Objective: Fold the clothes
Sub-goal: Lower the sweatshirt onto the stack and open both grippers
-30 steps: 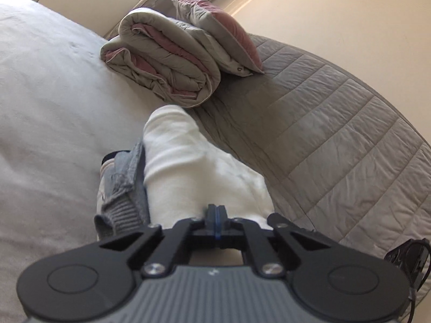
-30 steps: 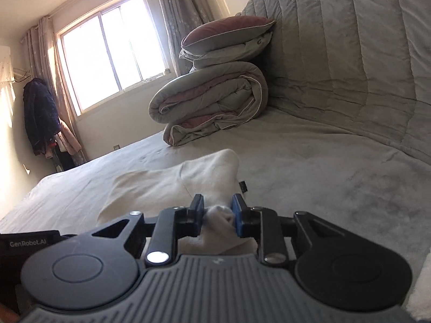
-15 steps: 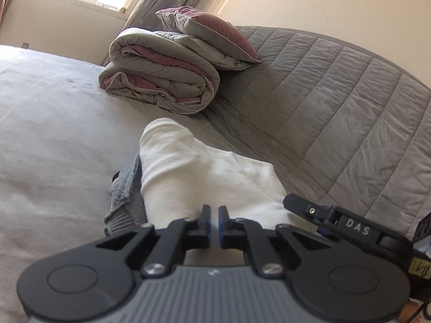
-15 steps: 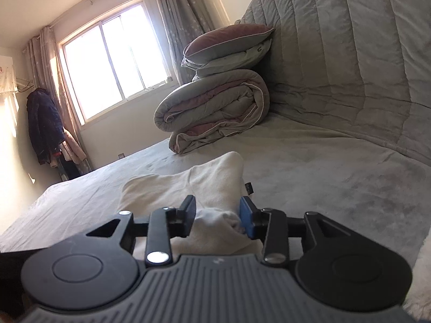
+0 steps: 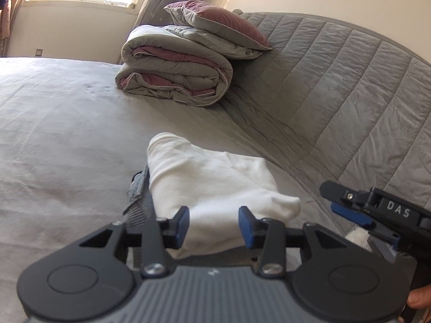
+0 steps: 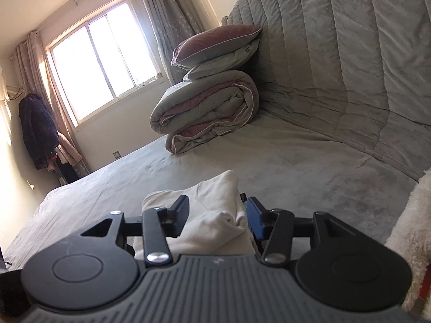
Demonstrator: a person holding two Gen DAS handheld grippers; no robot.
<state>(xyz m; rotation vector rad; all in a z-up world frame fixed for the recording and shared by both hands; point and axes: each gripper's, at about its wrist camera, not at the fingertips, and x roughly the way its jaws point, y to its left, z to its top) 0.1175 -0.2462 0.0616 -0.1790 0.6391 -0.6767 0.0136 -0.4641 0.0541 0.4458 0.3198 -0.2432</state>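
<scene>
With both sets of fingers spreading apart at the bottom of each frame, released: left gripper (image 5: 213, 227) parted over the near edge of the folded white garment (image 5: 215, 177), pads clear of the cloth; right gripper (image 6: 216, 216) likewise opening, white fabric lying between its fingers (image 6: 181, 212) but seemingly not pinched. In the left view, seen at lower right, the right gripper's dark body with a fingertip of the person's hand (image 5: 419, 300) at the frame edge. Garment resting at lower centre on the bed (image 5: 62, 123), folded into a compact bundle, with a grey knit piece (image 5: 138, 196) poking out from under its left side. Fold apparently finished, or nearly so. Risks from here: a pad snagging a loose lip of cloth on withdrawal and dragging the top layer open; the soft bundle springing or slumping unfolded; the grey piece beneath tilting the stack. Further back, at upper centre, a rolled quilt (image 5: 175, 80) with a pillow (image 5: 218, 21) on top, well apart from the work, against the padded headboard (image 5: 350, 86).
</scene>
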